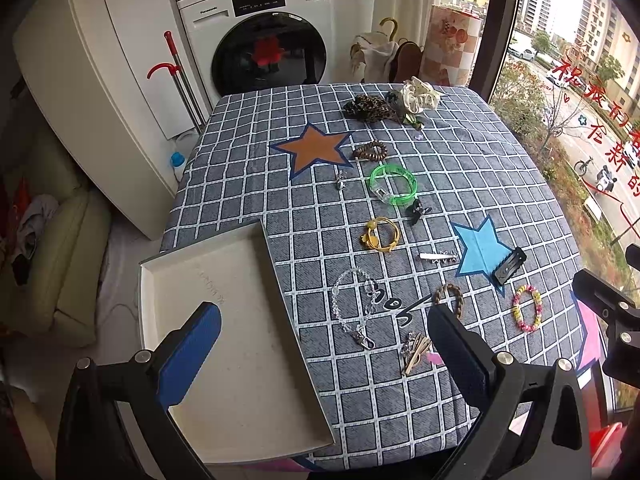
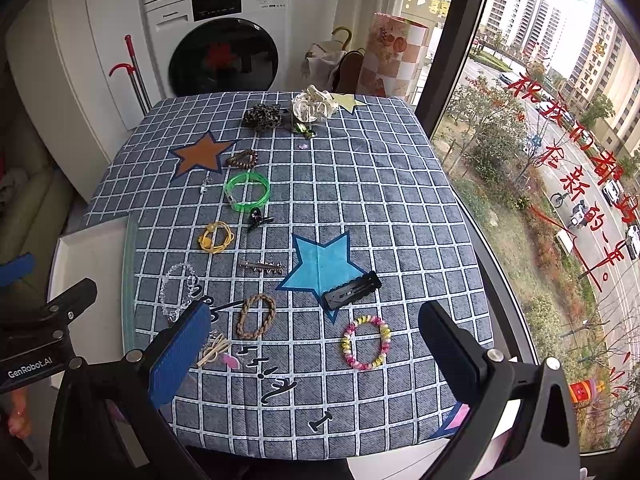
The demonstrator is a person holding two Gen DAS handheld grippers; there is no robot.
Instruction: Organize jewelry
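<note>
Both sets of jaws spread wide, nothing between them: left gripper point(image 1: 324, 340) poised over the near left part of the table, right gripper point(image 2: 316, 340) over the near right, each well above the cloth.

Plenty of free room across the right half of the checked tablecloth point(image 2: 380, 184), bare toward 1 and 2 o'clock. Far table edge close to the washing machine point(image 1: 260, 40); right edge running along the big window point(image 2: 540, 160).

White tray point(image 1: 224, 340) at 8 o'clock in the left wrist view, overhanging the near left table edge, with nothing in it.

Jewelry strewn in a loose line from 12 toward 6 o'clock:
- cream scrunchie point(image 1: 420, 96) and leopard scrunchie point(image 1: 366, 107) at the far edge
- brown bead bracelet point(image 1: 371, 150) just beside the orange star point(image 1: 314, 148)
- green bangle point(image 1: 393, 184), then a small black claw clip point(image 1: 418, 211)
- yellow hair tie point(image 1: 380, 235) and silver hair clip point(image 1: 438, 257)
- black snap clip point(image 2: 352, 290) lying on a point of the blue star point(image 2: 320, 266)
- clear bead bracelet point(image 1: 354, 304) near the tray's right rim
- braided brown hair tie point(image 2: 256, 316) and pastel bead bracelet point(image 2: 366, 343) nearest the right gripper
- a small tangle of tan and pink pieces point(image 2: 218, 352) beside the right gripper's blue pad, too jumbled to name

Red-handled mop point(image 1: 176, 76) propped left of the washer.
</note>
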